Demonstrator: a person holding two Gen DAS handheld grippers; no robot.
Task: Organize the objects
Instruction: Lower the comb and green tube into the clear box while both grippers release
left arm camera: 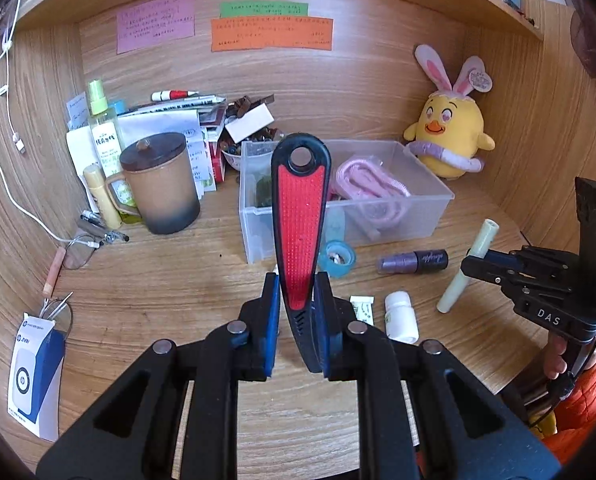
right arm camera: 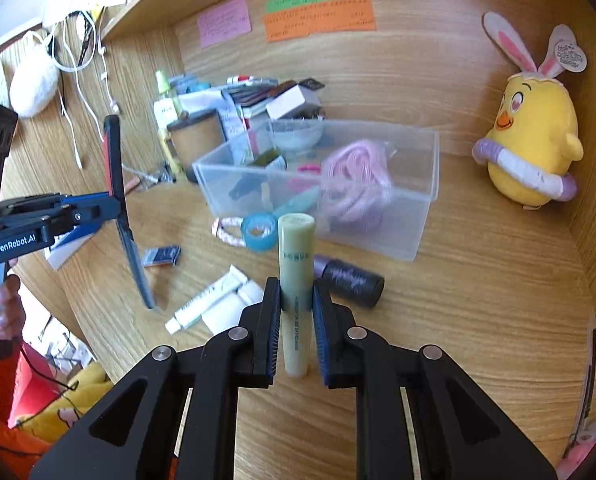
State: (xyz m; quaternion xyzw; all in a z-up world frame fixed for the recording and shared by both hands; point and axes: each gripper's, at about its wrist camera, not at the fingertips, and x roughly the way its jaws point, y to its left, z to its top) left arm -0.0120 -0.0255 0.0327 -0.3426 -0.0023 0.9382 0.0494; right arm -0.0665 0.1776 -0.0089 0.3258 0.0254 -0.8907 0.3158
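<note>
The wood-grain desk (left arm camera: 170, 280) with its curved back panel fills both views. At twelve o'clock in the left wrist view sits a clear, rectangular plastic bin (left arm camera: 426, 204), thin-walled and glossy, with a coiled pink ribbed cord (left arm camera: 366, 184) inside. At two o'clock a plush yellow chick (left arm camera: 450, 132) with pink-lined rabbit ears leans against the corner. At ten o'clock stands a matte tan ceramic mug (left arm camera: 164, 188) with a dark round lid and a darkened base.

The left gripper (left arm camera: 296, 312) is clamped on a red-and-black handled tool (left arm camera: 300, 216): a tapered handle, its red face stippled with fine dots, a round hanging hole at the top, held above the desk in front of the bin. Seen from the right wrist view, a thin grey blade-like part points down below the grip.

The right gripper (right arm camera: 296, 320) pinches a pale green cylindrical tube (right arm camera: 296, 264), smooth and printed with small lettering, raised over the desk at four o'clock from the bin.

On the desk near the bin's front lie a dark purple cylindrical bottle (left arm camera: 414, 262) on its side, a translucent blue tape ring (left arm camera: 336, 258), and a small white plastic bottle (left arm camera: 401, 318).
</note>
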